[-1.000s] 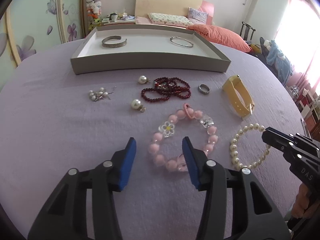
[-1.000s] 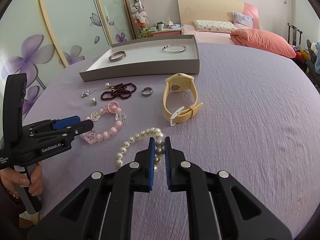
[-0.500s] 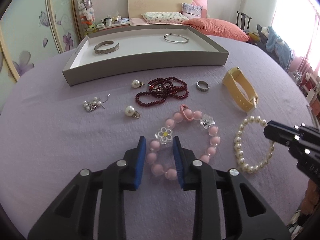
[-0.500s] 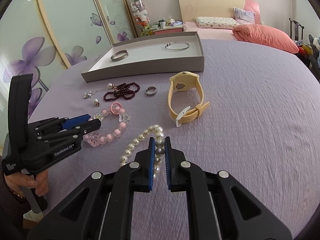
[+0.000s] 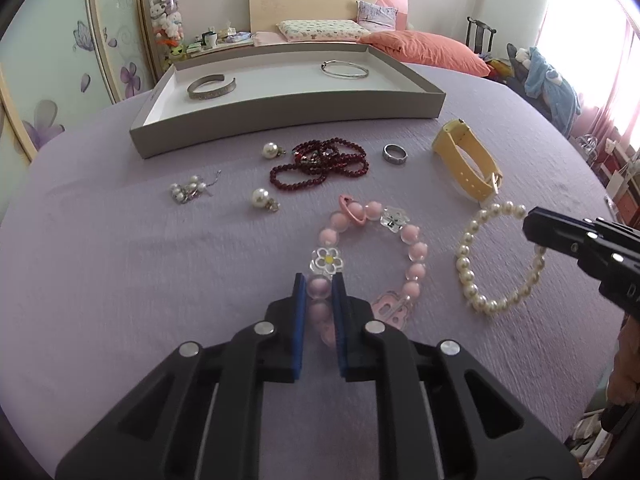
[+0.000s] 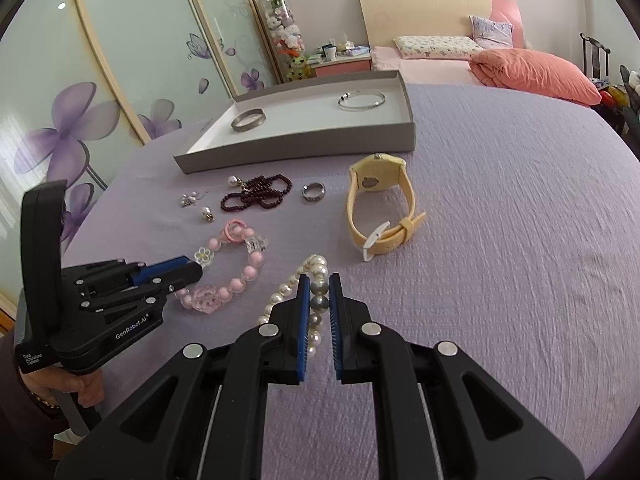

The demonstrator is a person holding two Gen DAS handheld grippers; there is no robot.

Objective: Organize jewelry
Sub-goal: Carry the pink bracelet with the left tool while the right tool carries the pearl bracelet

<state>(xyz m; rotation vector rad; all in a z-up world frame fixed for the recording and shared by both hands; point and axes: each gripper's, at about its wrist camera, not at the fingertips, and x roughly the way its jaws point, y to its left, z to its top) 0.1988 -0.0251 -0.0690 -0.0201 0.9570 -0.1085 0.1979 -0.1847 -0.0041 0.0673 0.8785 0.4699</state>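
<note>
Closed since a second ago: left gripper (image 5: 319,285) clamping one pink bead bracelet (image 5: 412,257); right gripper (image 6: 319,285) pinching one pearl bracelet (image 6: 316,269)

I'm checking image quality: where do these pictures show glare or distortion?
Left wrist view: the window at upper right is blown out, and the tray edge bows from fisheye. Right wrist view: even light, no strong glare; the wardrobe doors curve at the rim.

A lilac cloth (image 5: 120,264) is carrying a tray (image 5: 288,120), garnet beads (image 5: 320,164), ring (image 5: 395,155), watch (image 5: 468,164), pink bracelet (image 5: 412,256), pearl bracelet (image 5: 468,272), earrings (image 5: 262,199) lying directly on it
</note>
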